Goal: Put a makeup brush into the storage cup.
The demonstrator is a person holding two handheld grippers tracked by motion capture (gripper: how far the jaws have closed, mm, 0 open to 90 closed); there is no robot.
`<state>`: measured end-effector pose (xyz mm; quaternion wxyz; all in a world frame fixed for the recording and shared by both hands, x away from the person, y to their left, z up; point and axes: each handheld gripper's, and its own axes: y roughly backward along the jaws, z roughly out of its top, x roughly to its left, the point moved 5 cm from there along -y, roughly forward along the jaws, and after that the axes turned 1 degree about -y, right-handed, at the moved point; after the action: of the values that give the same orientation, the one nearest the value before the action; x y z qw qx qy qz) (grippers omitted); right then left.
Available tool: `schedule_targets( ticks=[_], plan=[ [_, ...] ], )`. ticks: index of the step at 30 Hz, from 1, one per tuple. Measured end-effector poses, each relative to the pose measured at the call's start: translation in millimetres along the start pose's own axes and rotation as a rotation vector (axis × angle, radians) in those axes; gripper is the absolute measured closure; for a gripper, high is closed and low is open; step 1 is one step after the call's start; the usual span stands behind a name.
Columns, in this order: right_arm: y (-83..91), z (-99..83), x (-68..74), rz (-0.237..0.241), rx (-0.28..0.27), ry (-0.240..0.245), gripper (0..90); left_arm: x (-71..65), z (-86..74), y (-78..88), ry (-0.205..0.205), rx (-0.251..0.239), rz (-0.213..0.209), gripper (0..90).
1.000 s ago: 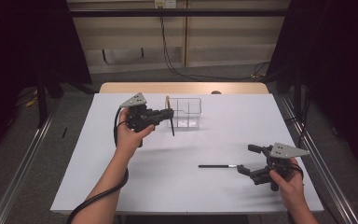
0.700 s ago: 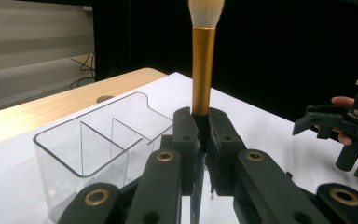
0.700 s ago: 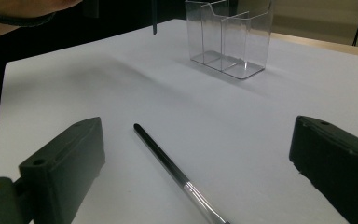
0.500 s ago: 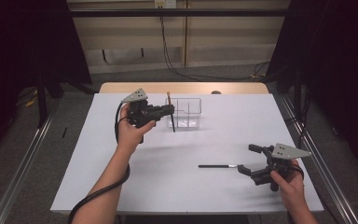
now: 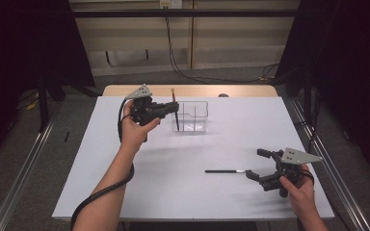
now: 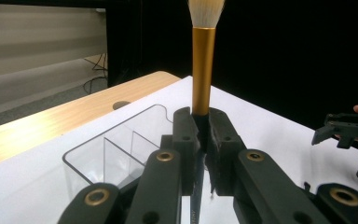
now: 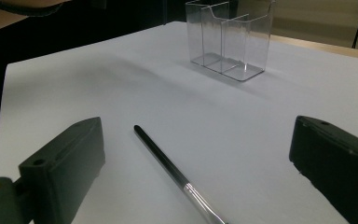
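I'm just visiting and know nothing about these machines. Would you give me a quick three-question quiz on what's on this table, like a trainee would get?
1. True or false: the left gripper is shut on a gold-handled brush.
2. Where does the black stick lie: A) inside the clear organizer, B) flat on the white table, C) held by the right gripper?
3. How do the right gripper's jaws stand?

Key: 1 true. 2 B. 3 open, either side of the stick's end.
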<state>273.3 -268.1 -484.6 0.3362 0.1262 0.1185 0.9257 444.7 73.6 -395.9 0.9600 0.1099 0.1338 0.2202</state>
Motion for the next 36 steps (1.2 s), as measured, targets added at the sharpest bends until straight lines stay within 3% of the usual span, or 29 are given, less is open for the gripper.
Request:
schedule_targets(
  ticks=[19, 36],
  plan=[
    [1.5, -0.2, -1.0, 0.000, 0.002, 0.004, 2.9, 9.6, 20.7, -7.4, -0.023, -0.002, 0.045, 83.4],
    [2.2, -0.6, -2.5, -0.003, 0.000, 0.005, 2.8, 16.8, 36.5, -13.8, -0.015, -0.005, 0.059, 83.4]
  ],
)
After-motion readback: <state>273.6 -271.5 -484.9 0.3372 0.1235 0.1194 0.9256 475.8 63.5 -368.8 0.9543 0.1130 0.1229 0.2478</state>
